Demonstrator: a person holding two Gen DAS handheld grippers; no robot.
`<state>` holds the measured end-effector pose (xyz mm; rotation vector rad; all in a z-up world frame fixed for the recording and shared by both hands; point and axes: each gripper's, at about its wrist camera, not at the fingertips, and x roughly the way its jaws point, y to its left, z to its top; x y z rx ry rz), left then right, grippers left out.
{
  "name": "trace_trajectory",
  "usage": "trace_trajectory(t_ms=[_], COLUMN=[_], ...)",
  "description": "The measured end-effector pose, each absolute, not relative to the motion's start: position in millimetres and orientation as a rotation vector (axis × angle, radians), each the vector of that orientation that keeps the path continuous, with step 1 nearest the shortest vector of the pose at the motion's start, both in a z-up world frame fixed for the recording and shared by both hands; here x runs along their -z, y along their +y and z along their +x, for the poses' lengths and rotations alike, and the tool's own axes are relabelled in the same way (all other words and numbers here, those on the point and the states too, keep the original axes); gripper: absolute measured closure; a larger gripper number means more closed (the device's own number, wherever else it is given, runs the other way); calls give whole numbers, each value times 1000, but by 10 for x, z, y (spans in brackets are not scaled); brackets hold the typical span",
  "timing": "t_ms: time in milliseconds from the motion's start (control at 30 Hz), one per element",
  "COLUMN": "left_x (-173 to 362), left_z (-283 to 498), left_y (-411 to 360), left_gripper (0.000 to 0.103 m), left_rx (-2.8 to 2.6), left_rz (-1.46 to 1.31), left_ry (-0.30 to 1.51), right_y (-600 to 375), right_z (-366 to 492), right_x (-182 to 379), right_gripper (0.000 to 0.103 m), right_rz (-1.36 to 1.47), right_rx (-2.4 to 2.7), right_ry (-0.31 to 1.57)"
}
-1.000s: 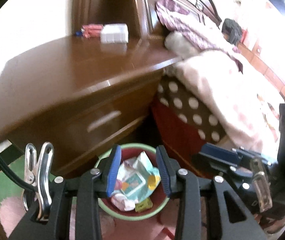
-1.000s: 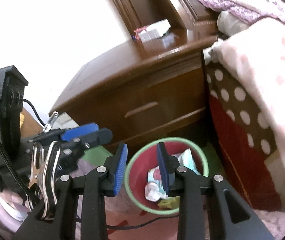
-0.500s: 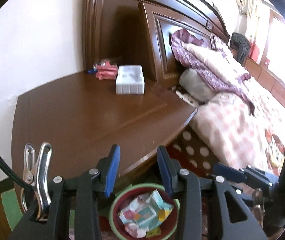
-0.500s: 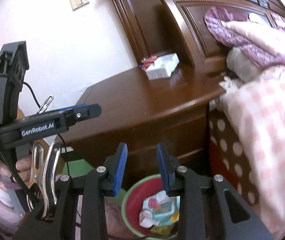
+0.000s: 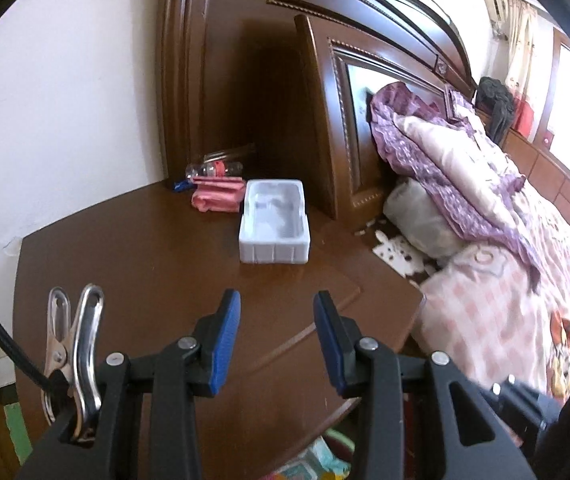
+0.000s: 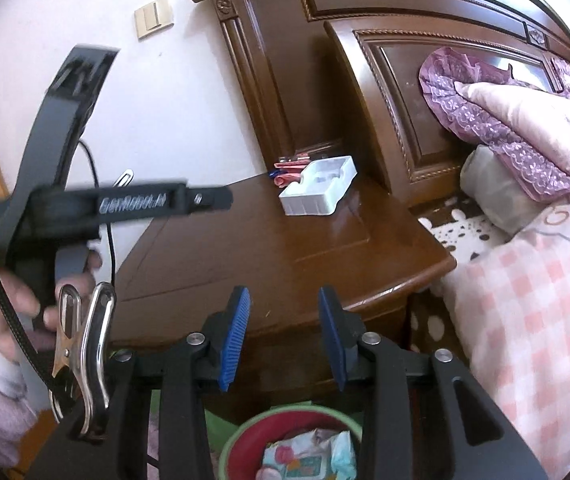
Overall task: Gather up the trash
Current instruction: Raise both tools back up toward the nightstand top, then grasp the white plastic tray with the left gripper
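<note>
Left gripper [image 5: 277, 332]: the jaws have just been opening and are seen partly apart, nothing between them, above the nightstand top [image 5: 145, 280].
Right gripper [image 6: 283, 334]: likewise just opening, partly apart and empty, held over the bin [image 6: 245, 432].
White tray [image 5: 275, 220]: set at the back of the nightstand, beside the headboard [image 5: 325, 120], open side up.
Handling: judged light, thin-walled and rigid but crushable; probably moulded packaging, though the material cannot be told.
Hold: one long wall is best pinched, near its middle.
Pink wrapper [image 5: 217, 196]: touching the tray's far corner; judged soft and slippery.
Bin: already partly filled with wrappers.
</note>
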<state>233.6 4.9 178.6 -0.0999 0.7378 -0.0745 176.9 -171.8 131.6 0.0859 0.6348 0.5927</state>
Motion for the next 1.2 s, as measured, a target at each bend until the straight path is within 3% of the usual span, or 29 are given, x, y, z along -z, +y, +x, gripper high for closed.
trace_trajectory(t_ms=[33, 200, 333, 500, 800, 1200], left_x=[-1784, -1734, -1671, -1628, -1371, -1167], left_z=[2435, 2841, 3157, 3426, 3766, 3990], left_y=[41, 3, 12, -7, -221, -176], left_gripper=[51, 42, 23, 6, 0, 0], left_rx=[82, 88, 102, 81, 140, 68], left_rz=[-101, -101, -134, -118, -21, -17], left_ry=[745, 784, 839, 833, 893, 898], right_y=[-1712, -1697, -1694, -1730, -1741, -1706], right_z=[1802, 1973, 2091, 2183, 2241, 2165], right_x=[-1297, -1177, -1085, -967, -854, -840], right_gripper=[66, 66, 66, 66, 66, 66], right_rz=[83, 95, 88, 96, 130, 106], right_rx=[-590, -603, -602, -617, -654, -697], right_ry=[632, 643, 646, 664, 675, 636])
